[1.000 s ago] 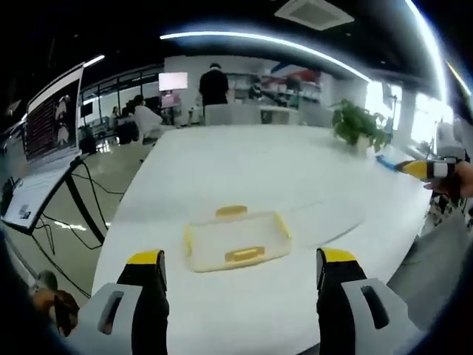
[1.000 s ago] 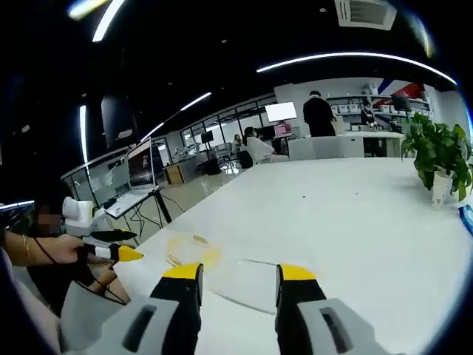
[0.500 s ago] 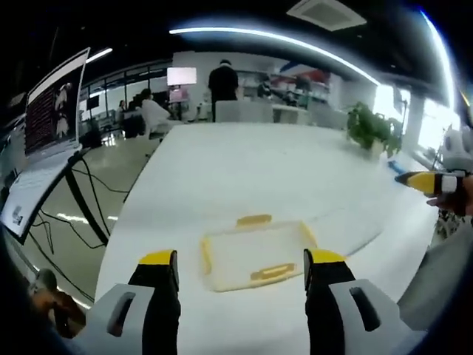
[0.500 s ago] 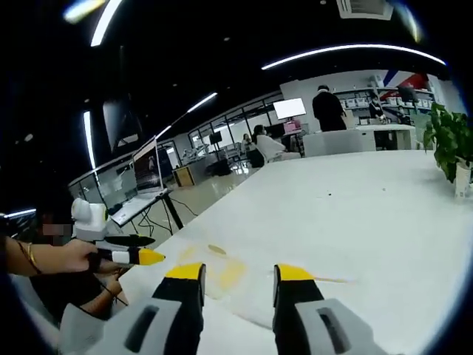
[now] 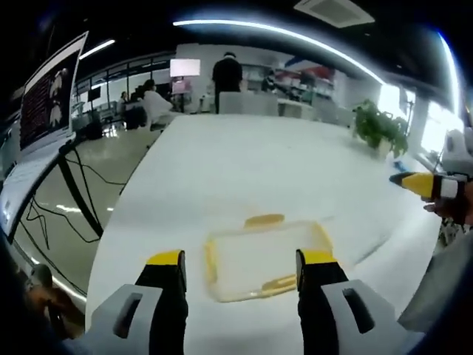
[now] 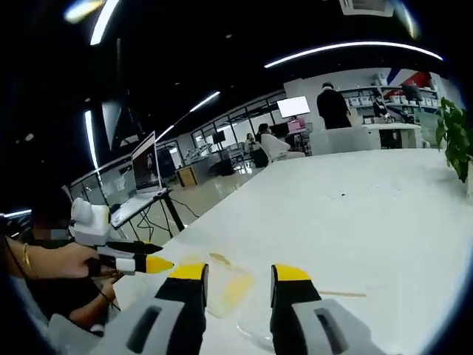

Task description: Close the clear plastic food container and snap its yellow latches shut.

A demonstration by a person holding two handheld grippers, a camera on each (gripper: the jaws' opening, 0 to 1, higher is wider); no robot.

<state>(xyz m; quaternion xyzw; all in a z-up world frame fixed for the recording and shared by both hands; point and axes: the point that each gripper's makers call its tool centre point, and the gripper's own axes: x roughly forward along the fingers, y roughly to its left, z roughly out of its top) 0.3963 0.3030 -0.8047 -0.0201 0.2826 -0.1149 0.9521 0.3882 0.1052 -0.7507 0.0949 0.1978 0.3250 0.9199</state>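
White table — clear container, lid on.

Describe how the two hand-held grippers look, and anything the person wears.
Each hand-held gripper, left and right, has two black jaws with yellow tips on slotted light grey housings. Seen side-on, the left one has a white band behind its yellow tip. A thin bracelet circles the wrist.

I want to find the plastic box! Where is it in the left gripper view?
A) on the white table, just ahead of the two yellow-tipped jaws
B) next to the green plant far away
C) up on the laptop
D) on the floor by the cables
A: the clear container with yellow latches lies on the white table, just beyond the left gripper with its jaws apart.
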